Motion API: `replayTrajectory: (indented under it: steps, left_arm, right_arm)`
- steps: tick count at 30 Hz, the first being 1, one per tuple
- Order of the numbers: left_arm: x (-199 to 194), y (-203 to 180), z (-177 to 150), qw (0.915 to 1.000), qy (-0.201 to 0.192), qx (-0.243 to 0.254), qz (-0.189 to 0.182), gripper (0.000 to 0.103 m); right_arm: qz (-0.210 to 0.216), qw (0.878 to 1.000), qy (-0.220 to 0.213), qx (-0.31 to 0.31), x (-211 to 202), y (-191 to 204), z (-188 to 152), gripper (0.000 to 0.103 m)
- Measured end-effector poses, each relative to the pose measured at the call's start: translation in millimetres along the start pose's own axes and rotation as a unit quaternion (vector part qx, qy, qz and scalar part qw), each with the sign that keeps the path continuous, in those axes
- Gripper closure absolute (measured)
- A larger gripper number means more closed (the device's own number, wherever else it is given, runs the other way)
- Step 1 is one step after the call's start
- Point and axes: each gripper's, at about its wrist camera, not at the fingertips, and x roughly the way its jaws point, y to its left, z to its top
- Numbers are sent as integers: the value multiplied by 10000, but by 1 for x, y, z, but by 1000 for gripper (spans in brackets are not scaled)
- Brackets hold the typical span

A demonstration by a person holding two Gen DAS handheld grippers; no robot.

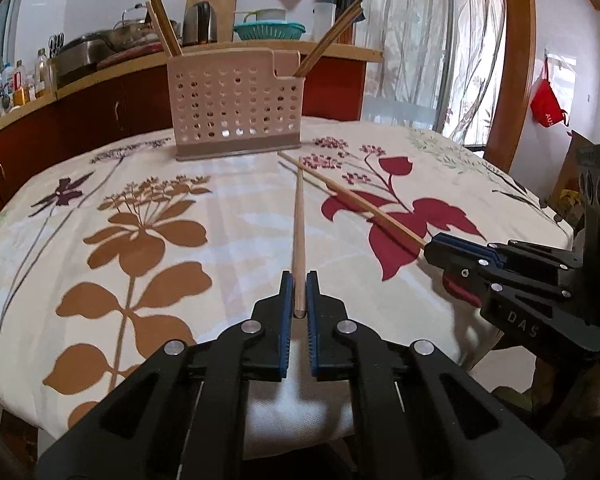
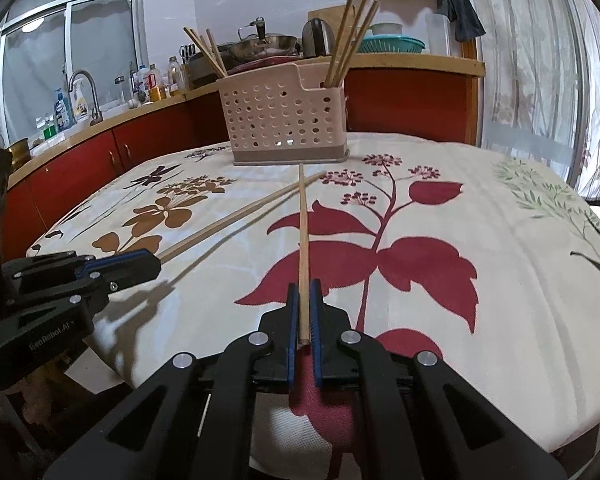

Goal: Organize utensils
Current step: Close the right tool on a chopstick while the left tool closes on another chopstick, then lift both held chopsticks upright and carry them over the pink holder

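Both grippers clamp a chopstick each above the floral tablecloth (image 1: 148,216): the left gripper (image 1: 299,292) pinches the round chopstick (image 1: 298,220), the right gripper (image 2: 304,300) the square chopstick (image 2: 303,240). Their far tips cross just before the perforated holder (image 1: 236,108), where other chopsticks (image 1: 332,36) stand. Lifting each one clear of the crossing, then tipping it upright, looks the cleanest way in.

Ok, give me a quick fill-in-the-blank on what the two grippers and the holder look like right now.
1. Each gripper is shut on one ____.
2. The two held chopsticks ____ near their far tips.
3. The holder stands ____ on the tablecloth.
4. The left gripper and right gripper hold the chopsticks by their ____ ends.

Missing: chopstick; cross; upright; near
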Motion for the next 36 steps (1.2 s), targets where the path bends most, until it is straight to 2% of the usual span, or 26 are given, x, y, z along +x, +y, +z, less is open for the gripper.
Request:
replayTrajectory:
  steps: [6,15,29,36]
  left_arm:
    - [-8,2,5,9998,-185,22,49,96]
    - [-29,8,20,9977,-659,49,172,96]
    - [-79,28,60,9894,-1402,-109,359,97]
    - [-100,37,84,9874,-1547,-181,292,97]
  right_arm:
    - [-37,9998,-159,-60,-8,2,7,97]
    - [-108,9978,-637,-126,-33,3,33,97]
    - [-175,9906,-1354,-133,-77,3,83,97]
    - [-162,9885,-1490,-175,-85,4,105,97]
